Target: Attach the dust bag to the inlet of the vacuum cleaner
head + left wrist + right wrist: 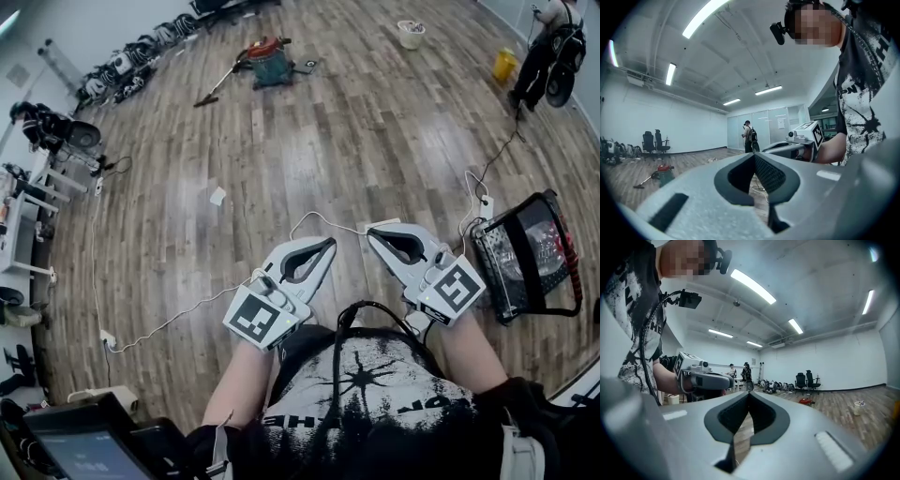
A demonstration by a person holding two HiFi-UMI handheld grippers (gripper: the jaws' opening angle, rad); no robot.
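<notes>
The left hand-held gripper (328, 244) is held level at the person's waist. Its dark-padded jaws are pressed together tip to tip with nothing between them, as its own view (753, 153) shows plainly. Far ahead of it and to its left, a row of machines (122, 70) lines the wall, too small to tell one from another. A small white scrap (217, 196) lies on the wooden floor (375, 141) ahead of and to the left of this gripper; what it is cannot be told. A white cable (169, 323) trails across the boards to the left of and beneath the gripper.

The vacuum cleaner (272, 61) stands well apart from both grippers, far ahead across the floor and slightly left of the left one. It is a squat drum with a dark teal body and a red top. A hose and wand (217, 86) run out from it to the left and down to the floor. At this range its inlet is too small to pick out. The left gripper view shows it only as a small red-topped shape (663, 172), and the right gripper view as a red speck (806, 401).

The right hand-held gripper (370, 232) is level beside the left one, close to it but not touching. Its jaws are likewise closed on nothing (748, 392). Far ahead of it and to its right stands a white bucket (410, 34). Near its right side a black case (525, 258) sits on the floor. Another person (553, 47) stands in the far right corner, partly cut off by the frame edge.
</notes>
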